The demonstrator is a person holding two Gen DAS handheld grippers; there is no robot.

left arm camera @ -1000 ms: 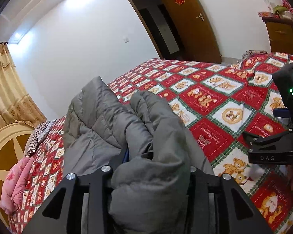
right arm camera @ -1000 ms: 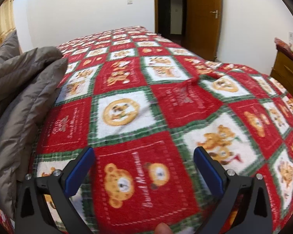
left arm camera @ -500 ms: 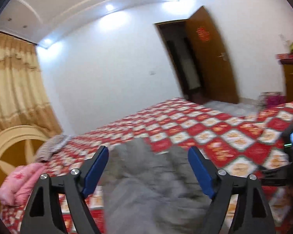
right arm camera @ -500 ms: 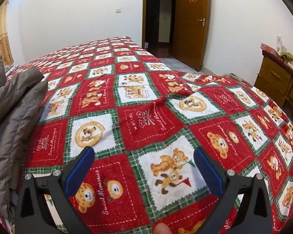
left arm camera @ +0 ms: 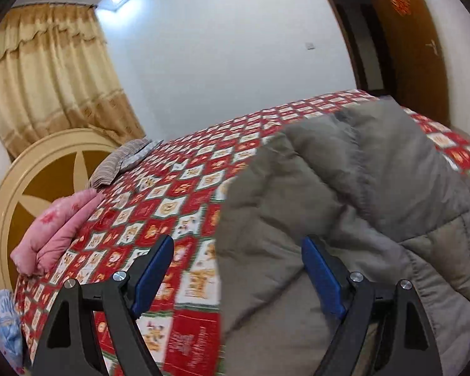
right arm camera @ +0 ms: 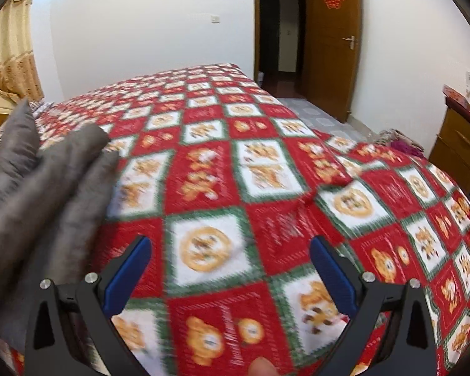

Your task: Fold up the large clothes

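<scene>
A grey padded jacket [left arm camera: 344, 206] lies folded in a bulky heap on the bed, filling the right half of the left wrist view. Its edge shows at the left of the right wrist view [right arm camera: 37, 194]. My left gripper [left arm camera: 238, 269] is open and empty, held just above the jacket's left edge. My right gripper [right arm camera: 228, 269] is open and empty over the bare bedspread, to the right of the jacket.
The bed has a red, white and green bear-patterned bedspread [right arm camera: 266, 163]. A pink quilt [left arm camera: 56, 225] and striped pillow [left arm camera: 122, 159] lie by the round headboard [left arm camera: 31, 172]. A wooden door [right arm camera: 332, 40] and dresser [right arm camera: 457, 144] stand beyond the bed.
My left gripper let go of the jacket, opened, lifted away and swung left toward the headboard. My right gripper stayed open over the bedspread and shifted slightly.
</scene>
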